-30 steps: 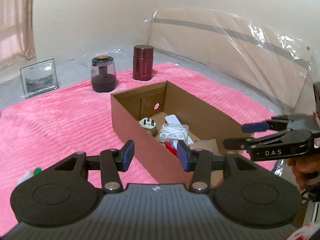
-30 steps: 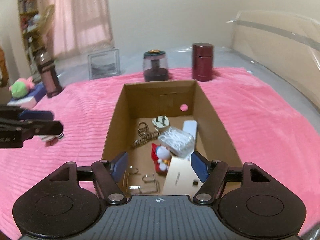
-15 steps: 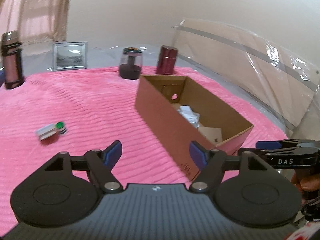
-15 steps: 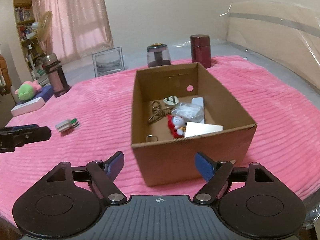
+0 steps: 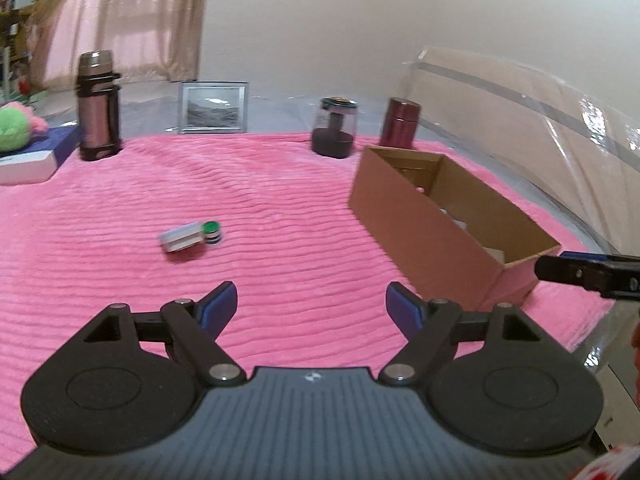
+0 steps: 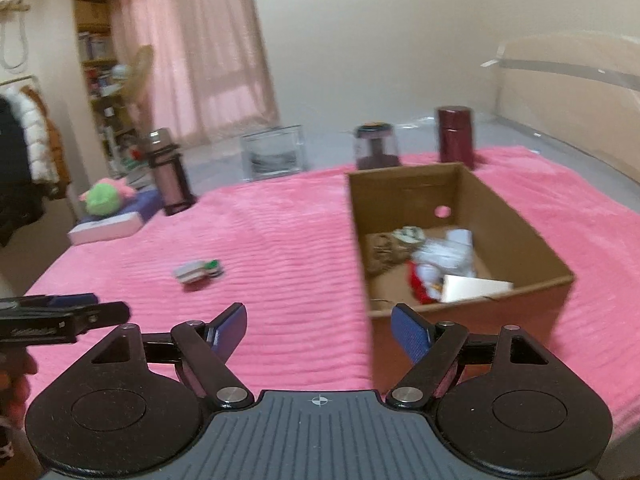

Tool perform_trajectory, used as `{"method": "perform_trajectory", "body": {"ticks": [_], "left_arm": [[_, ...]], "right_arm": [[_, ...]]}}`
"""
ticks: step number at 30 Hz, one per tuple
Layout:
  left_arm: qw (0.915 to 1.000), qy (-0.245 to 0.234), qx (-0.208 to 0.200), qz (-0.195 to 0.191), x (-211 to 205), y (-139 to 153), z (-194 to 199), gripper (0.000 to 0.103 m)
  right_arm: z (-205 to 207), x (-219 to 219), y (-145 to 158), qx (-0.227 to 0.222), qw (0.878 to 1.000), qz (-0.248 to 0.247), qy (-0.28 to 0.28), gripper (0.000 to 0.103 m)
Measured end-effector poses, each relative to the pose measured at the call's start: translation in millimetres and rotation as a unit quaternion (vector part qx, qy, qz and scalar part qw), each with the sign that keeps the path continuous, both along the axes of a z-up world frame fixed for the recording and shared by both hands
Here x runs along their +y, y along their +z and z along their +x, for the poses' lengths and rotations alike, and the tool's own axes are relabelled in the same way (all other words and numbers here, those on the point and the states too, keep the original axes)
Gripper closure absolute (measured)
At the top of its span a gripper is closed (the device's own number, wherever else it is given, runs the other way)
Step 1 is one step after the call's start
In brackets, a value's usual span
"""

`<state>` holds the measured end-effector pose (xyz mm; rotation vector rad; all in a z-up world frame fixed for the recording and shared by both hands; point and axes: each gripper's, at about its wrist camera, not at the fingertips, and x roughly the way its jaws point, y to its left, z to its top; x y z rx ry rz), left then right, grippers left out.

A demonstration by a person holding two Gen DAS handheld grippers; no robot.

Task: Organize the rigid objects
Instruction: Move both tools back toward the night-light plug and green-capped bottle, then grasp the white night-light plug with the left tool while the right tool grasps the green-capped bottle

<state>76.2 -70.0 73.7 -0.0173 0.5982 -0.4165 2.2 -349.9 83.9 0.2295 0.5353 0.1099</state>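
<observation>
A small grey block with a green-capped piece point(image 5: 191, 237) lies alone on the pink blanket, also in the right wrist view point(image 6: 198, 271). An open cardboard box point(image 5: 420, 224) stands to its right and holds a red-and-white figure point(image 6: 424, 280), a white card point(image 6: 476, 288) and other small items. My left gripper point(image 5: 312, 304) hovers over bare blanket in front of the grey block, jaws opening with nothing between them. My right gripper point(image 6: 320, 320) is open and empty near the box's front left corner point(image 6: 374, 316).
Along the back stand a thermos point(image 5: 98, 106), a picture frame point(image 5: 213, 107), a dark jar point(image 5: 334, 128) and a maroon canister point(image 5: 400, 124). A book with a green plush point(image 5: 24, 156) lies at the far left. The blanket ends just right of the box.
Both grippers have drawn back from over the box. The left one has swung left onto the blanket and its jaws have spread wide. The right jaws have widened a little.
</observation>
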Motion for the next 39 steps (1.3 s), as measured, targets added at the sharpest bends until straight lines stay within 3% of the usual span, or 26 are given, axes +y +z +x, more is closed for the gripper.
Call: {"method": "perform_trajectory", "body": {"ticks": [11, 18, 39], "left_arm": [[0.9974, 0.07, 0.007, 0.016, 44, -14, 18, 0.025], [0.9939, 0.108, 0.014, 0.016, 60, -24, 38, 0.025], [0.9894, 0.134, 0.046, 0.031, 81, -76, 134, 0.025]], "right_arm": [[25, 58, -21, 0.001, 0.997, -0.035, 0.074, 0.026], [55, 77, -37, 0.01, 0.995, -0.031, 0.098, 0.026], [186, 123, -105, 0.032, 0.988, -0.04, 0.145, 0.026]]}}
